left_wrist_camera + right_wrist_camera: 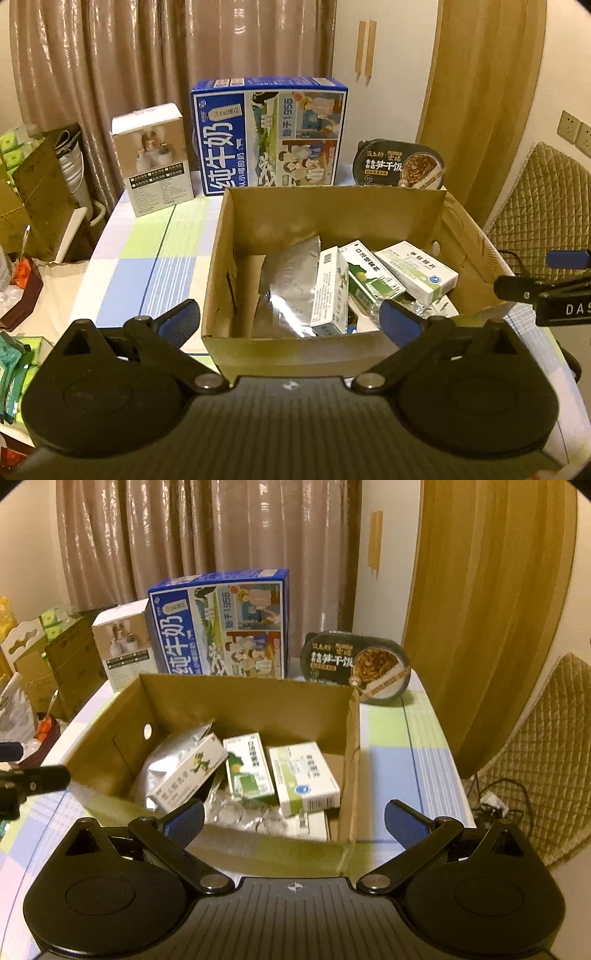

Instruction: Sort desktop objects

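Reading left to right across your table: small white box (153, 158); blue milk carton (269, 134), upright behind; open cardboard box (280, 347) holding a silver pouch (288, 280) and three medicine boxes (417, 275); black rice-meal tub (400, 164) beyond its far right corner. Your left gripper (291, 319) and right gripper (293, 821) both stand spread wide, holding nothing, near the box's front wall.
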A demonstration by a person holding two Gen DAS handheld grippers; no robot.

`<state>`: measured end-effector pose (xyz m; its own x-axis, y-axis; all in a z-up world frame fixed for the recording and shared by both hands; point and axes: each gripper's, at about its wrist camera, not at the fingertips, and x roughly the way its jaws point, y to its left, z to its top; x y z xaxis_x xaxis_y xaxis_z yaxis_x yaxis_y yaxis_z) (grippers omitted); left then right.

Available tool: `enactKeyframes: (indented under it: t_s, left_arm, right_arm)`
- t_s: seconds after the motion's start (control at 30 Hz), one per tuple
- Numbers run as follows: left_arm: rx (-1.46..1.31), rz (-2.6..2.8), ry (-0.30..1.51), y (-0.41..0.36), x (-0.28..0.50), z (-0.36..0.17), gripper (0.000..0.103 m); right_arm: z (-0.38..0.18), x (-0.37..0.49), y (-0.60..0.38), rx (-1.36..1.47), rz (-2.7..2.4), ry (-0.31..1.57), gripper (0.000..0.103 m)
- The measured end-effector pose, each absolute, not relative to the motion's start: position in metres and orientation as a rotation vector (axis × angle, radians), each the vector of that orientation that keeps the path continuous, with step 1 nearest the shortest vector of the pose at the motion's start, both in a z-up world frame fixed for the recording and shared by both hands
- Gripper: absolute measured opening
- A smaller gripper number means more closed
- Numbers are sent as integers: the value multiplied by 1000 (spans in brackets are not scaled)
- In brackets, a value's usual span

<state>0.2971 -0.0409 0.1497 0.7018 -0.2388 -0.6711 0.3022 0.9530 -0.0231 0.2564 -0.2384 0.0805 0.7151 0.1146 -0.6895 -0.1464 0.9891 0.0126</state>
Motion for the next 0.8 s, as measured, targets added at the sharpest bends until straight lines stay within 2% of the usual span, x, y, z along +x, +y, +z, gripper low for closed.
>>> enactKeyframes:
  t_s: [0.37,0.63,0.8]
  left_arm:
    - [71,-336,714,-40,256,161,101]
    - [62,-337,700,-42,231,168,102]
    - [47,-340,711,-40,216,174,102]
  right_arm:
    - [93,215,-246,28,172,730,101]
    - [112,181,-238,-60,205,674,101]
    - [115,168,-245,-10,168,703,101]
